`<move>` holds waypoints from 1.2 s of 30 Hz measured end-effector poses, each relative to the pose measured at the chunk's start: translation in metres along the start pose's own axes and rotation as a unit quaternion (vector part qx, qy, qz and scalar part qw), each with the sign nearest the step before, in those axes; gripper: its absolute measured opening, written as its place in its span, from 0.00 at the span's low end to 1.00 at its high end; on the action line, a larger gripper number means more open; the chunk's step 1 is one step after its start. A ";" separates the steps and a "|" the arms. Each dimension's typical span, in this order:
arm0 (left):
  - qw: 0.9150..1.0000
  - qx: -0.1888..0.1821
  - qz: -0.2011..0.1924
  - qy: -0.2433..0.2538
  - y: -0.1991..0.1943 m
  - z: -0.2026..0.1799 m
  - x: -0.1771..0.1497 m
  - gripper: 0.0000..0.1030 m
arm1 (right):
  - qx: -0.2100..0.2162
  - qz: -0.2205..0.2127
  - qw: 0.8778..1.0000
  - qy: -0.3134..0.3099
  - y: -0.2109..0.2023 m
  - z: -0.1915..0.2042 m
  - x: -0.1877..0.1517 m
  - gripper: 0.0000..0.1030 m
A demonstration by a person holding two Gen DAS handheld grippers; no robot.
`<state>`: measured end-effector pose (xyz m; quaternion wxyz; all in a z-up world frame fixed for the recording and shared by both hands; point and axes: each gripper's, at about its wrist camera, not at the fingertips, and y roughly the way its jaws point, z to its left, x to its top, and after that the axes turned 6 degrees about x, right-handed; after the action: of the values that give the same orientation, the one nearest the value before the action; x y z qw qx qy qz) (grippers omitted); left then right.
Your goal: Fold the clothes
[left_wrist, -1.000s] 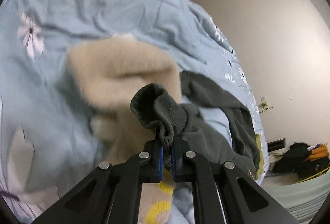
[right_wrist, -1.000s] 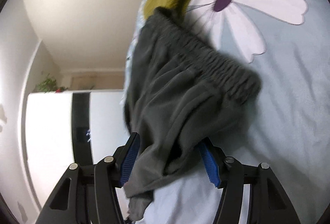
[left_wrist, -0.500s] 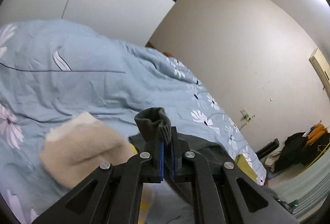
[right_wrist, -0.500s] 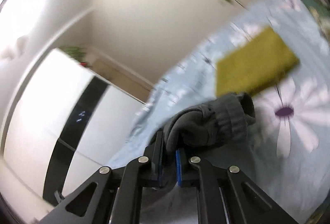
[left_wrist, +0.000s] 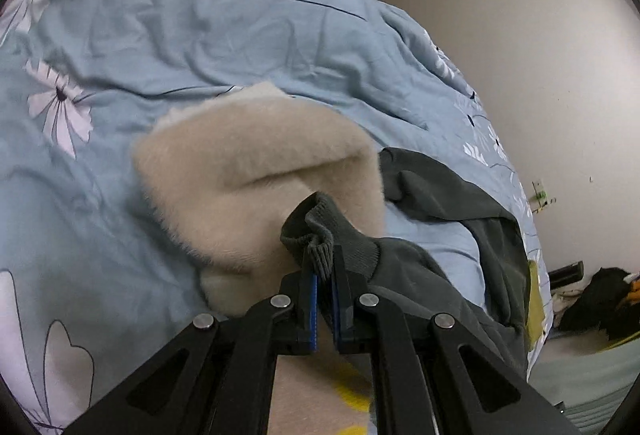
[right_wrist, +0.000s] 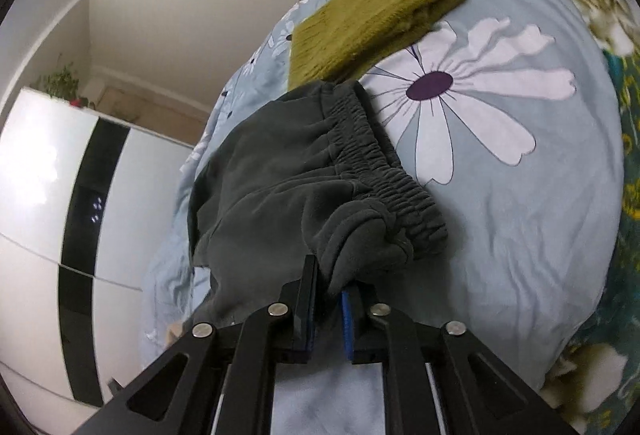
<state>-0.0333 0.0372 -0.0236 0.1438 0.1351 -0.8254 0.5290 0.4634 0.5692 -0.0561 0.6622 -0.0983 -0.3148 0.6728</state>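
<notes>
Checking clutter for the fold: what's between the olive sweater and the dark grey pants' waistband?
Nothing. In the right wrist view the olive sweater and the pants' waistband overlap at the corner; which lies on top is unclear.

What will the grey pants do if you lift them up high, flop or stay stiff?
Probably flop: the grey pants already sag in soft folds between the left gripper and right gripper. The thick, fleecy-looking cloth and ribbed cuff likely won't slip out.

Bed (right_wrist: 520, 215), blue floral cover. Grey pants (right_wrist: 288, 175) spread mid-bed; green knit (right_wrist: 368, 23) folded beyond waistband; beige fleece (left_wrist: 248, 175) beside pants leg.
</notes>
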 end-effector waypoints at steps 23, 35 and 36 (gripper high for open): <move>0.966 -0.092 0.201 -0.132 0.156 -0.104 0.059 0.48 | 0.015 0.048 0.986 -0.159 0.108 0.132 0.025 0.30; 0.940 -0.079 0.203 -0.263 0.236 -0.106 0.050 0.52 | 0.011 0.098 0.973 -0.206 0.174 0.151 0.022 0.32; 0.942 -0.078 0.196 -0.263 0.234 -0.107 0.050 0.48 | 0.010 0.098 0.974 -0.205 0.173 0.149 0.024 0.32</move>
<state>-0.1576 0.2258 -0.1574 -0.1745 0.0928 -0.8828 0.4261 0.2354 0.5610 -0.0288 0.5154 0.0185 -0.4261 0.7433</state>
